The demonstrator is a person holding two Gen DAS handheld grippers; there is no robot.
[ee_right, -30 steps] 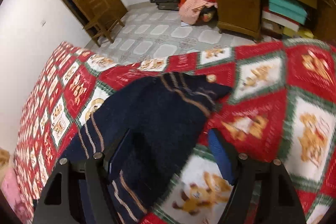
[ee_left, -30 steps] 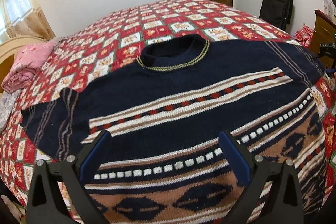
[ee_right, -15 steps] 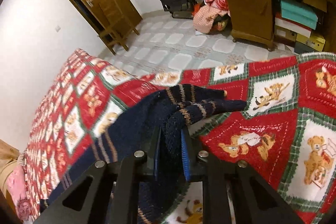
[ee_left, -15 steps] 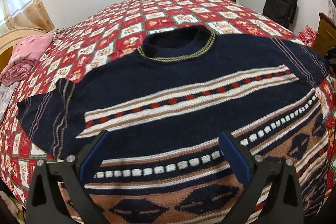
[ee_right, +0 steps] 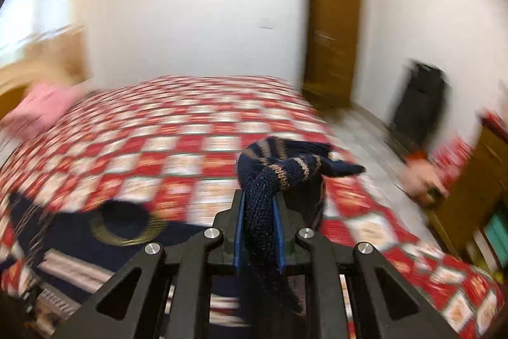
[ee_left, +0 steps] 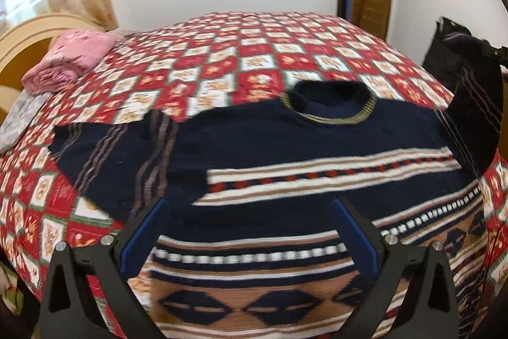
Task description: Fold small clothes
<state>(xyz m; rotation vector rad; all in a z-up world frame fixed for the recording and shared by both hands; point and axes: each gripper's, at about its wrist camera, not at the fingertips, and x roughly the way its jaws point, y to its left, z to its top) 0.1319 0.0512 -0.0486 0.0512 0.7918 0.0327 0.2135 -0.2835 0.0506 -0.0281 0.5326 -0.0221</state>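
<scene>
The left gripper [ee_left: 247, 235], at the bottom of the left wrist view, has black angular arms with triangular cut-outs, silver round screw heads at the joints, and two long blue pads on its fingers [ee_left: 143, 237]. The right gripper [ee_right: 257, 231], at the bottom centre of the right wrist view, shows the same black frame, silver screws and narrow blue pads.

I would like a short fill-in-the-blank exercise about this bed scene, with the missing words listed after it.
1. The right gripper is shut on one ____ of the navy sweater.
2. The jaws of the left gripper stand ____ above the sweater.
3. The folded cloth near the headboard is ____ in colour.
4. The sweater lies on a red and white ____.

Missing words: sleeve; open; pink; bedspread
</scene>
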